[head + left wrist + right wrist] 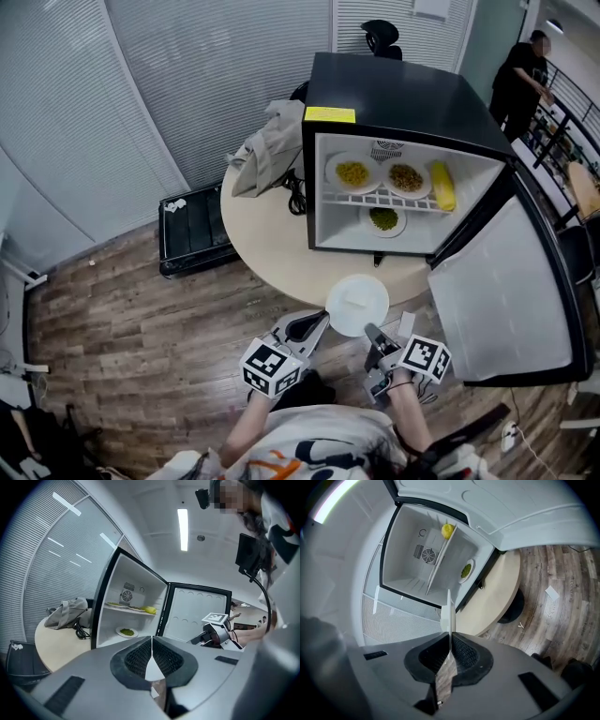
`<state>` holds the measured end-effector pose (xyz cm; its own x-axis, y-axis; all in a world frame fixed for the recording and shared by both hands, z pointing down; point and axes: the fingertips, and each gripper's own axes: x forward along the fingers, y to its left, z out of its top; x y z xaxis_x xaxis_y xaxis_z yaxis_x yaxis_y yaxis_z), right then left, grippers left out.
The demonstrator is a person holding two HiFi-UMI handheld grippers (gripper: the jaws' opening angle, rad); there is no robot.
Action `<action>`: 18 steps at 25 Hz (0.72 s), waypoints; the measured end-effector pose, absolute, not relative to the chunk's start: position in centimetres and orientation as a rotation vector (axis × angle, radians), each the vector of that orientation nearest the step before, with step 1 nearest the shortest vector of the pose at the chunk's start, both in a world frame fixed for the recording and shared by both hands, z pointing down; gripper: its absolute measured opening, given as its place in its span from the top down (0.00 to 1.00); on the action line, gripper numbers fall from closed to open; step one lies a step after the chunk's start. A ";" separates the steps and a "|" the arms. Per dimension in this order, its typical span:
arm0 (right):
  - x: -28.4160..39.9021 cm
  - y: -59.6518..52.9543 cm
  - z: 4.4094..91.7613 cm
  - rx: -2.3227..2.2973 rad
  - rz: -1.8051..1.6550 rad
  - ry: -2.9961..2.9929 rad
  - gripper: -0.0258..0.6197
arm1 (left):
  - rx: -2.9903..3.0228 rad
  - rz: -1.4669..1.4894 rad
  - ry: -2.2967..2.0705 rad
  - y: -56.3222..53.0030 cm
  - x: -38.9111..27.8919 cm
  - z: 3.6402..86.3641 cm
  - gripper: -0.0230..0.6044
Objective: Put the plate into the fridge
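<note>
Round white plate [357, 302] is outside the black mini fridge with white inside [394, 94], in front of its open mouth, over the table edge farthest from the fridge; nothing visible on it

Right gripper [375, 336] is clamped on the plate's rim on the side away from the fridge. In the right gripper view the jaws are closed on the plate [449, 613], which is seen edge-on, sticking out past the right gripper [450, 641] toward the fridge [431, 555]

Left gripper [317, 326] sits just beside the plate's left rim; contact not clear. In the left gripper view its jaws meet at the tips with nothing poking out beyond them [152, 641]

Fridge door [506, 291] swung wide open on the fridge's right side

Inside the fridge: white wire shelf [380, 198] carries a plate of yellow kernels [352, 173], a plate of brown bits [406, 177] and a yellow corn cob [442, 186]; under the shelf, a plate of green food [382, 219]

Fridge stands on a round beige table [272, 244]. Left of the fridge on that table: crumpled grey bag [267, 141] and black cable [296, 192]

Person in black [520, 80] stands behind the fridge, to its right
</note>
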<state>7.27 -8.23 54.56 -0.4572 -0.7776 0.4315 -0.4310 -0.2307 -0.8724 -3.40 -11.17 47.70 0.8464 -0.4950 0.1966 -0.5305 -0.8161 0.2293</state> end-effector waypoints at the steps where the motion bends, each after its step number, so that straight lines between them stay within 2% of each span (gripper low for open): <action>1: 7.0 -8.5 54.6 -1.443 -1.740 1.735 0.92 | 2.748 0.183 -0.775 -11.5 -3.6 47.8 0.94; 18: 5.9 -9.1 55.2 -1.509 -1.746 1.668 0.92 | 2.730 0.173 -0.686 -12.8 -4.8 48.9 0.94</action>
